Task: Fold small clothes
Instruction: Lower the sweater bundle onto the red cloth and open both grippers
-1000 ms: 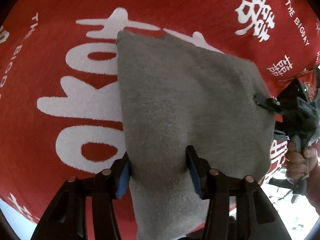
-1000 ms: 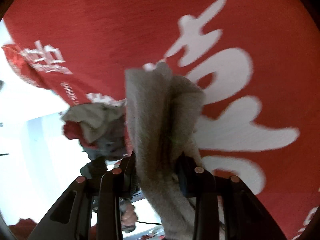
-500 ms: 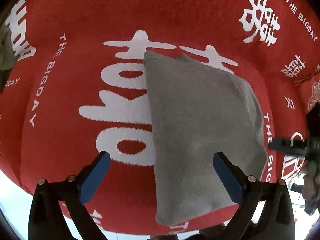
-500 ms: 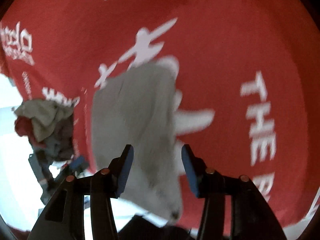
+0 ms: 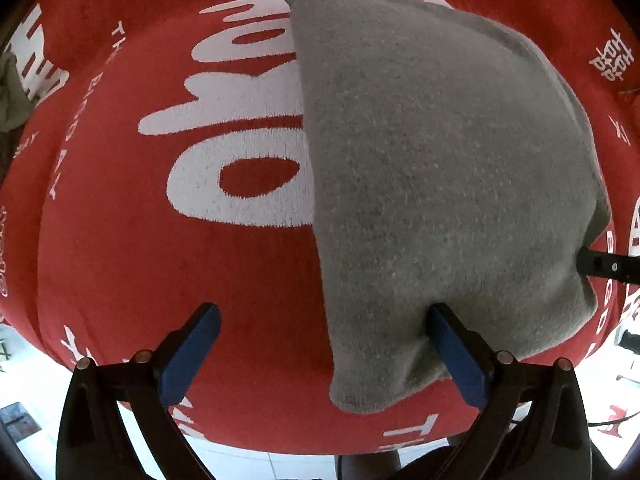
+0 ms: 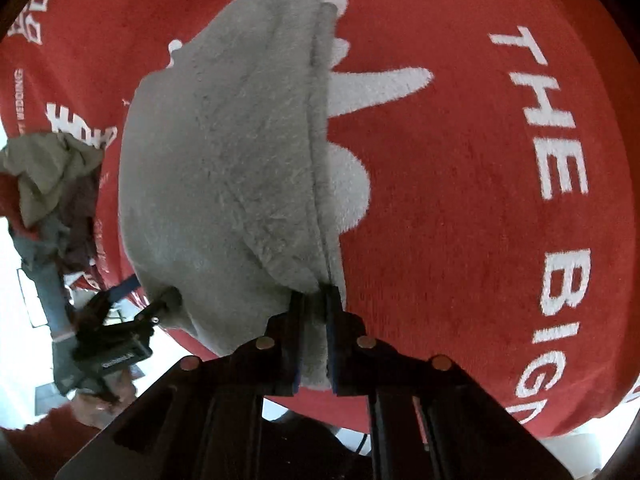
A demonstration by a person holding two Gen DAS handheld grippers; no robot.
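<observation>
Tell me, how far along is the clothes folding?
Partly done: the grey cloth already lies doubled on the red blanket. In hand: the right tongs pinch its near edge, while the left tongs stand open over its corner. Left: the heap of unfolded clothes.

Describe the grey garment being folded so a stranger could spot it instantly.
A red cloth with big white lettering covers the surface. On it lies the grey fleece garment, folded into a plain block, with the right tool pinching its near edge. Unlike the crumpled clothes pile beside it, it is smooth and uniformly grey.
</observation>
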